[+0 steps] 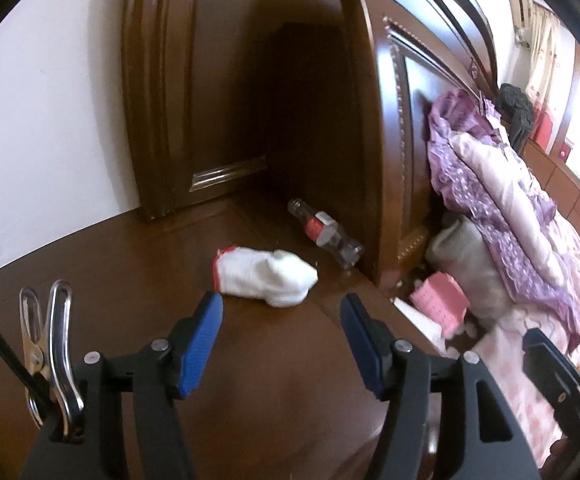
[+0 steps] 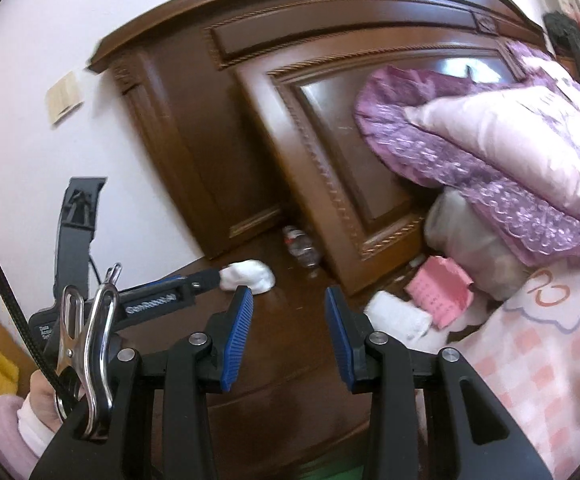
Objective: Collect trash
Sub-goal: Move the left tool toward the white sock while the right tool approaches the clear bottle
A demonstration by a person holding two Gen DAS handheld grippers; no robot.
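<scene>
Two pieces of likely trash lay on the wooden nightstand top point(image 1: 138, 280), neither picked up yet: a clear plastic bottle point(image 1: 323, 234) w/ red label, on its side, and a white sock point(image 1: 266, 276) w/ red cuff. Judging by that, the task was barely started; no bin or bag showed in either view. The left gripper point(image 1: 282, 320) had its blue pads set wide apart w/ nothing between them, the sock just ahead of the fingertips and slightly to the left pad's side, the bottle farther ahead toward the right pad's side. The right gripper point(image 2: 289, 312) stood about half open, also empty, w/ the bottle point(image 2: 301, 248) well ahead of its fingers. The bottle lay close against the carved headboard point(image 1: 393, 152), so room on that side looked tight; approach from the open tabletop side seemed easier. Right of both fingers the nightstand edge dropped to the bed, where a pink box point(image 1: 439, 300), a grey pillow point(image 1: 465, 264) and a purple quilt point(image 1: 501, 184) crowded in.
</scene>
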